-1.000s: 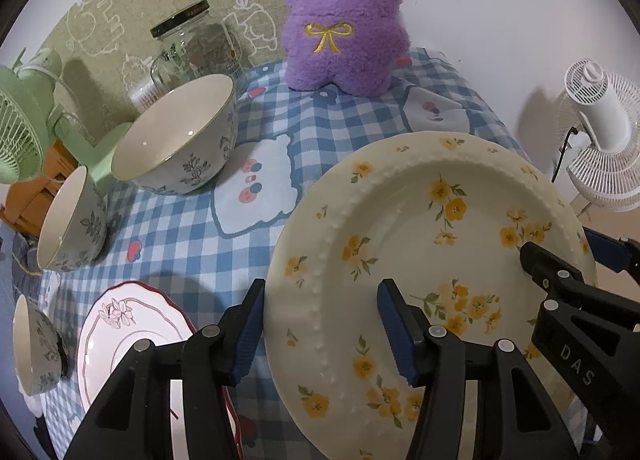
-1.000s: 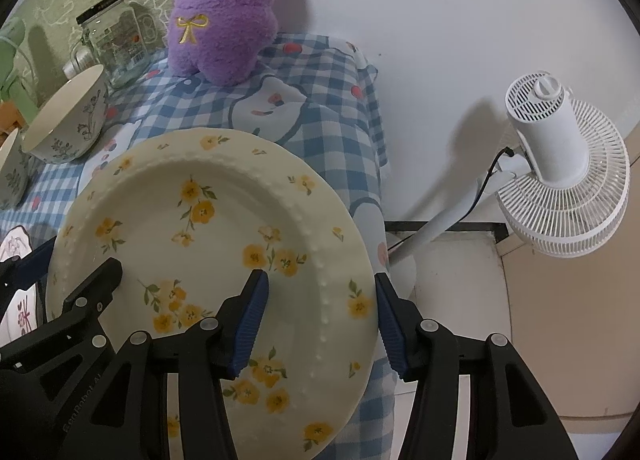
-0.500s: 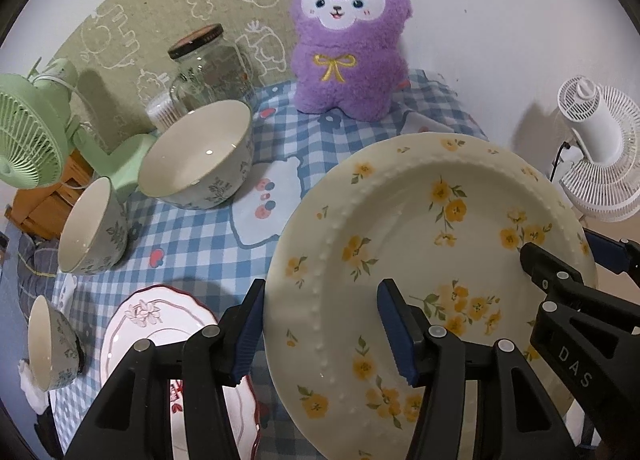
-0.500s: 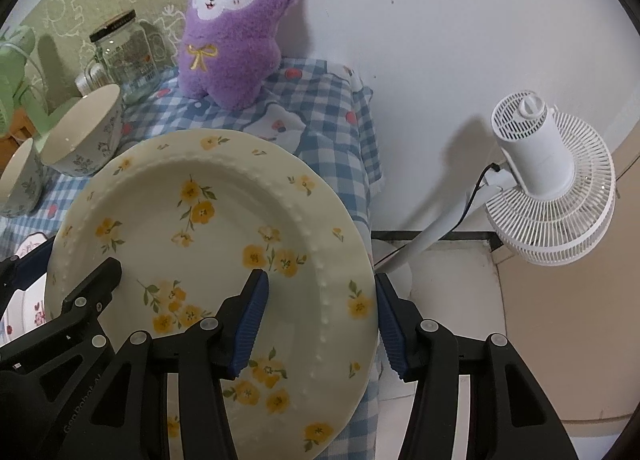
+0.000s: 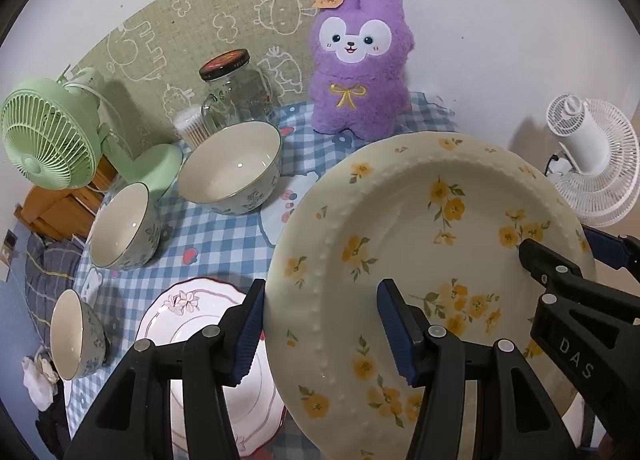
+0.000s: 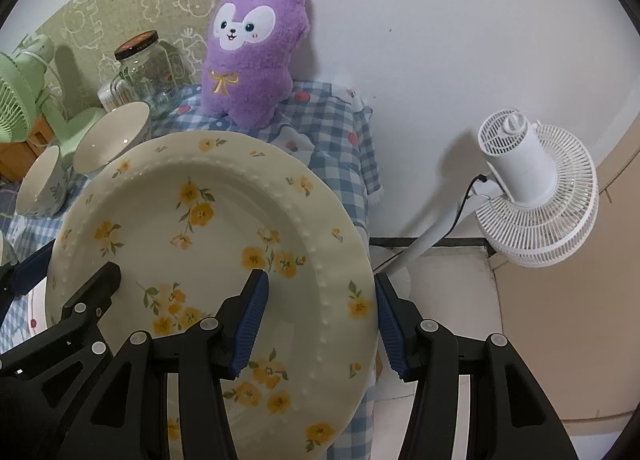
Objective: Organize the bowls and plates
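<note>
Two grippers share one load: the cream plate with yellow flowers (image 5: pixel 420 244) hangs between them, tilted, above the blue checked tablecloth (image 5: pixel 224 232). The left gripper (image 5: pixel 320 324) straddles the plate's left rim, one blue pad outside the edge and the other on the plate's face, its jaws about half open and closed on that rim. The right gripper (image 6: pixel 318 320) does the same on the opposite rim, jaws at a similar half width, one pad on the face and one just past the edge. In the left wrist view the right gripper's black finger lies on the plate's right side.

Taking the yellow-flowered plate as the landmark, a pink-edged plate (image 5: pixel 200 324) lies flat on the cloth just to its left and lower down, partly behind the left gripper. Three white bowls with blue leaf print stand further left: a large bowl (image 5: pixel 232 168) up and to the left, a middle bowl (image 5: pixel 122 226) beyond it, and a small bowl (image 5: pixel 74 334) nearest the cloth's edge. Behind the plate a purple plush toy (image 5: pixel 360 68) stands against the wall, with a glass jar (image 5: pixel 236 94) to the toy's left and a green fan (image 5: pixel 48 136) further left. A white fan (image 6: pixel 536 188) stands off the table, well to the plate's right.
</note>
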Demonstrator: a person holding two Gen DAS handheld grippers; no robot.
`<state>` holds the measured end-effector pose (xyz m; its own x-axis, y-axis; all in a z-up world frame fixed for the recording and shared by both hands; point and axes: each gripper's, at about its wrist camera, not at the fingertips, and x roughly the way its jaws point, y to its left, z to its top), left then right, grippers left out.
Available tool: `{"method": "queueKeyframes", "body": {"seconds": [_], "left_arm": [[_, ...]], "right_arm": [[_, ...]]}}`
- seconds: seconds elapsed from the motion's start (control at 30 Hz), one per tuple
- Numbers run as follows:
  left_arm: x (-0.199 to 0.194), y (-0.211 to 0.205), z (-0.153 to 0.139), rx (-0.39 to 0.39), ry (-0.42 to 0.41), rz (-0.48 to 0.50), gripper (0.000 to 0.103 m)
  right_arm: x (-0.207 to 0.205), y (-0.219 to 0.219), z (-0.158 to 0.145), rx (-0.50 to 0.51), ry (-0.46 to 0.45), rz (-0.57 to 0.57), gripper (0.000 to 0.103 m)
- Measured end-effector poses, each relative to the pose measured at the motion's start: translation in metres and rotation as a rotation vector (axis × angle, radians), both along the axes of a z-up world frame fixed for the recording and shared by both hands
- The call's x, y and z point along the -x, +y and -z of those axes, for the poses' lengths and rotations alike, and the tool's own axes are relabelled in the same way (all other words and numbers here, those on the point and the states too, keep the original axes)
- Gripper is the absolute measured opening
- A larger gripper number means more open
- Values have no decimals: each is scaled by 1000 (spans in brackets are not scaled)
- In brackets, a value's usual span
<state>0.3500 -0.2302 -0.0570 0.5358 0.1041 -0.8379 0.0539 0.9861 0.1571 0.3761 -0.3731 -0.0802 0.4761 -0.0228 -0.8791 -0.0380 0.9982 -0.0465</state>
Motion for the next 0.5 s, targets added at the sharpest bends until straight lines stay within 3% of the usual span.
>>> {"method": "queueKeyframes", "body": {"seconds": [0.5], "left_arm": [[42, 19, -22, 38, -23, 66, 56]], "right_arm": [[58, 14, -23, 18, -15, 63, 56]]}}
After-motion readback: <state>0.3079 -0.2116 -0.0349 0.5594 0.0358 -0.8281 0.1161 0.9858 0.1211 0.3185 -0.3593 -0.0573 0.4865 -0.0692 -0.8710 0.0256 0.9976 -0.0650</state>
